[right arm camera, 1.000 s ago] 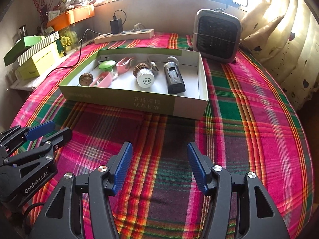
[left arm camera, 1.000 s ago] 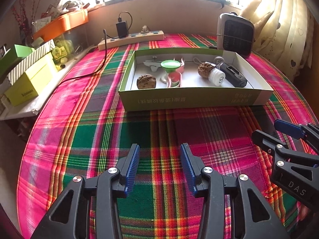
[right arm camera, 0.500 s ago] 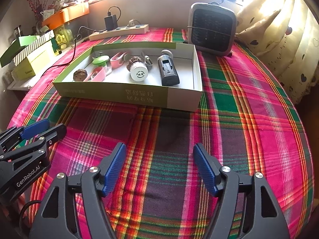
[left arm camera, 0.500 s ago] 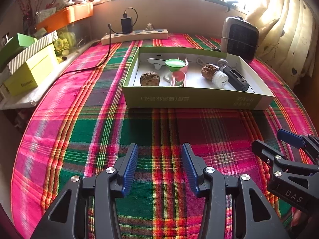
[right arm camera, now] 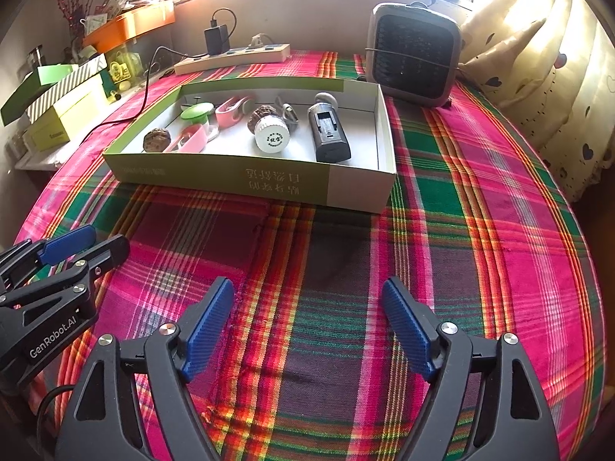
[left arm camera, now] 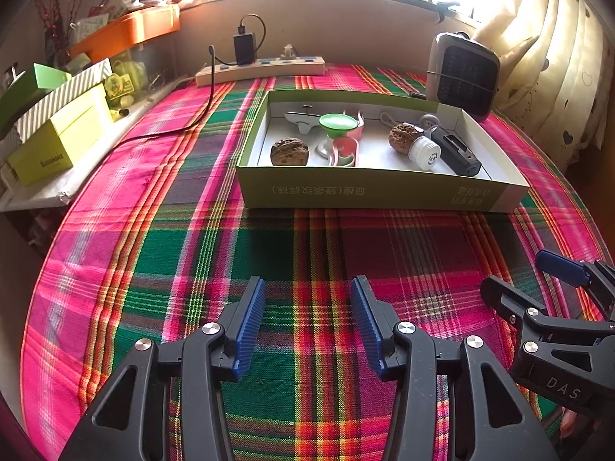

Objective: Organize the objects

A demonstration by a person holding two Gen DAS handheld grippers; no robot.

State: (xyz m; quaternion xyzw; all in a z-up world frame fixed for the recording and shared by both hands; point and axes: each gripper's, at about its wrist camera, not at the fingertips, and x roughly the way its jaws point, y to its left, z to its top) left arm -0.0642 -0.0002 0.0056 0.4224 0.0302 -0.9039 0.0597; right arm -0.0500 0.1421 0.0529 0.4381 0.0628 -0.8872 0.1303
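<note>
A shallow green box point(left arm camera: 369, 192) point(right arm camera: 215, 171) lies on the plaid tablecloth. In it are two walnuts point(left arm camera: 289, 151) point(right arm camera: 157, 139), a green funnel-like piece point(left arm camera: 337, 121), pink clips point(right arm camera: 230, 109), a white-capped bottle point(right arm camera: 271, 137) and a black device point(right arm camera: 328, 136). My left gripper point(left arm camera: 308, 301) is open and empty, low over the cloth, well short of the box. My right gripper point(right arm camera: 308, 305) is open wider, also empty, short of the box. Each gripper shows in the other's view, the right one point(left arm camera: 538, 280) and the left one point(right arm camera: 90, 244).
A small grey heater point(right arm camera: 413, 63) stands behind the box at right. A power strip point(left arm camera: 261, 70) with a charger and cable lies at the back. Green and striped boxes point(left arm camera: 57, 130) sit on a shelf at left. Curtains point(right arm camera: 557, 57) hang at right.
Both grippers have drawn back and risen a little from the box. The right gripper's jaws have opened wider. The left jaws are unchanged.
</note>
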